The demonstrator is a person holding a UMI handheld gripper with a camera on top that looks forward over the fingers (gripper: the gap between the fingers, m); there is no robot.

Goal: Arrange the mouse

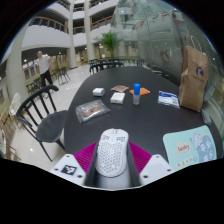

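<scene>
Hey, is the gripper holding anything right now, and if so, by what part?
Yes. The gripper holds the white mouse by its two long sides: a pink pad presses on each side, and its front end points ahead toward the round table.

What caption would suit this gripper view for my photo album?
Gripper holding a white mouse between its pink pads above a dark round table, mouse pad nearby.

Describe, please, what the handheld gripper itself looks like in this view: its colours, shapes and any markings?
The gripper has two light grey fingers, each with a magenta pad on its inner face. A black-and-white square marker sits on the left finger. No cables or sleeve show.
</scene>
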